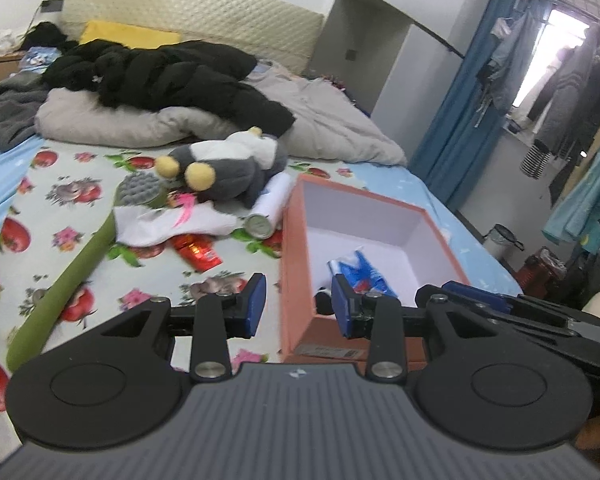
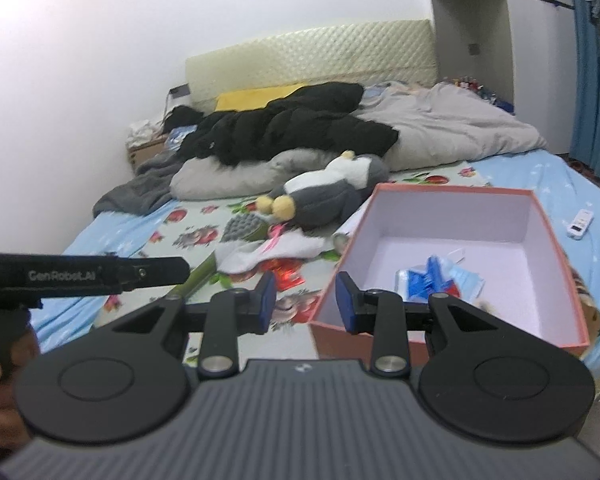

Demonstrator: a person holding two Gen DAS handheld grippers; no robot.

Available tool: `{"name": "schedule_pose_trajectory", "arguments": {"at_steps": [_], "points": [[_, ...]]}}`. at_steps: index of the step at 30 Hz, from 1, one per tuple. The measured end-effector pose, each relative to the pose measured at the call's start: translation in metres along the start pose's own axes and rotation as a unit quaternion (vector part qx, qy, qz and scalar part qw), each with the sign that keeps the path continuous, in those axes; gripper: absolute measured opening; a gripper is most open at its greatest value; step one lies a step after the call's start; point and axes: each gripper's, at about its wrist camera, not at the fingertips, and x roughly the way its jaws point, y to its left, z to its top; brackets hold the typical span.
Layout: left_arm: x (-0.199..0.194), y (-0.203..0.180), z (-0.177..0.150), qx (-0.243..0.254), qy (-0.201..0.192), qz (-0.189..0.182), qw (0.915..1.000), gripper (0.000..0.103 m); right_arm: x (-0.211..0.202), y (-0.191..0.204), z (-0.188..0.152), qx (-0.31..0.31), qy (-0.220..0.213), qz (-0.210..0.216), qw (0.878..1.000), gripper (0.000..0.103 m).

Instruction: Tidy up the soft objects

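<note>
A grey and white plush toy (image 1: pixel 228 168) with yellow feet lies on the flowered bed sheet. In front of it are a white sock (image 1: pixel 168 226) and a green long-handled brush (image 1: pixel 72 268). A salmon box (image 1: pixel 296 240) with a white inside stands open to the right and holds a blue packet (image 1: pixel 360 274). My left gripper (image 1: pixel 299 306) is open and empty, hovering just before the box's near left corner. My right gripper (image 2: pixel 306 302) is open and empty too, near the box's (image 2: pixel 540 208) front left corner. The plush toy (image 2: pixel 328 192) lies beyond it.
A red packet (image 1: pixel 198 252) and a white roll (image 1: pixel 270 206) lie between the sock and the box. A black jacket (image 1: pixel 172 76) and a grey duvet (image 1: pixel 332 128) are piled at the head of the bed. A white remote (image 2: pixel 580 222) lies right of the box.
</note>
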Motion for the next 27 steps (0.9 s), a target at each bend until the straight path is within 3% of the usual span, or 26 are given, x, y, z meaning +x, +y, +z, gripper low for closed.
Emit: {"name": "schedule_pose_trajectory", "arguments": {"at_steps": [13,27], "points": [[0.001,0.041,-0.030,-0.024,0.010,0.048,0.9985,0.047,0.031,0.026,-0.031,-0.023,0.033,0.035,0.999,0.036],[0.062,0.107,-0.041,-0.034,0.038,0.095,0.9942,0.056,0.110,0.046,-0.042,-0.043,0.078,0.050,0.995,0.036]]}}
